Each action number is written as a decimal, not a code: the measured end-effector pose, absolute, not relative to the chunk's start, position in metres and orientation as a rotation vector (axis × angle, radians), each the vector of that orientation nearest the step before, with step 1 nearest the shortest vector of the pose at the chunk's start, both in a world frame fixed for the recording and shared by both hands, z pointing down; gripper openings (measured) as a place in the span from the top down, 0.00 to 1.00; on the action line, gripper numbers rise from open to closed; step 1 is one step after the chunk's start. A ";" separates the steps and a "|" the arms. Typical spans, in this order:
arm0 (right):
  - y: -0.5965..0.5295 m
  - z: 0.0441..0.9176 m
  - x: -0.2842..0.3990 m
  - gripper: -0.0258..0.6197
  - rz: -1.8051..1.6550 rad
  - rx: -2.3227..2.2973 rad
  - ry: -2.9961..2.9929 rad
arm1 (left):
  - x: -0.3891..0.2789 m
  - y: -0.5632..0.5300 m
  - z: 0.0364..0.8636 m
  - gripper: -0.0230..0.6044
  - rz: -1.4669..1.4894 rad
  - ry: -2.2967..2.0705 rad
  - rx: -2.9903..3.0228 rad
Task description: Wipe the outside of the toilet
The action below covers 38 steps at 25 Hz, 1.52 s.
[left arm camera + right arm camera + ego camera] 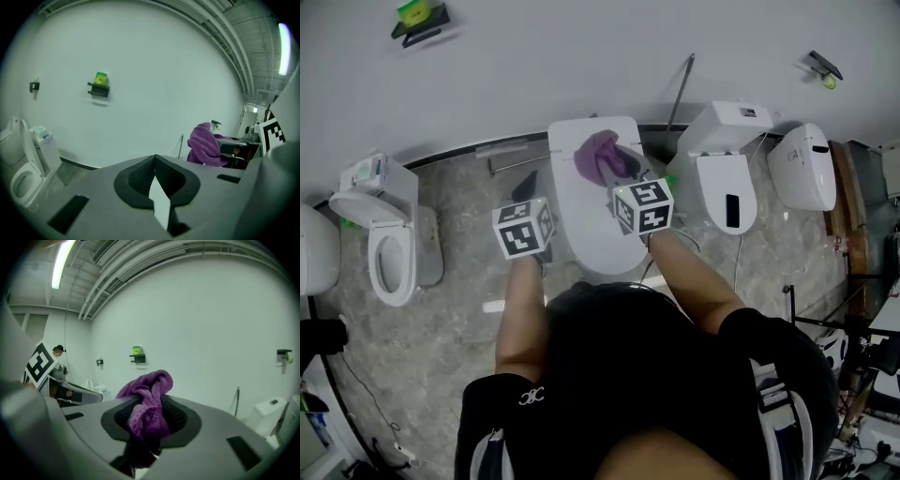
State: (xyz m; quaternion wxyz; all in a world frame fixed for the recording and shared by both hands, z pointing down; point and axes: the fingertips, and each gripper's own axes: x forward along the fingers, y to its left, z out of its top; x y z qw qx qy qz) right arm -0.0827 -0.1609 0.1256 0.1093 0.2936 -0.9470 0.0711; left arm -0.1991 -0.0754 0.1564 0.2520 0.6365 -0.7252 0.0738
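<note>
My right tool (pixel 617 178) pinches the purple cloth (pixel 602 155). The cloth bunches out of its jaws toward 12 o'clock, over the rear of the white toilet (pixel 581 234) in front of me. I cannot tell whether cloth and toilet touch. My left tool (pixel 527 192) hangs at 9 o'clock from the cloth, beside the toilet's left edge, with its jaws pressed together.

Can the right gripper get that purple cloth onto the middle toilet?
Probably yes: the right gripper, shut on the purple cloth, hangs over the closed toilet, with nothing visible in between.
</note>
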 end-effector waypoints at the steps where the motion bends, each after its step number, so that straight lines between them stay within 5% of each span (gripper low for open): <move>1: -0.172 0.130 -0.092 0.79 0.211 0.863 -2.779 | -0.208 -0.083 0.165 0.96 0.193 -1.963 1.719; 16: -0.252 0.217 -0.201 0.79 0.132 0.651 -2.655 | -0.261 -0.148 0.255 0.95 0.123 -1.895 1.578; 38: -0.415 0.569 -0.343 0.79 -0.074 0.385 -2.359 | -0.342 -0.223 0.503 0.96 0.193 -1.850 1.379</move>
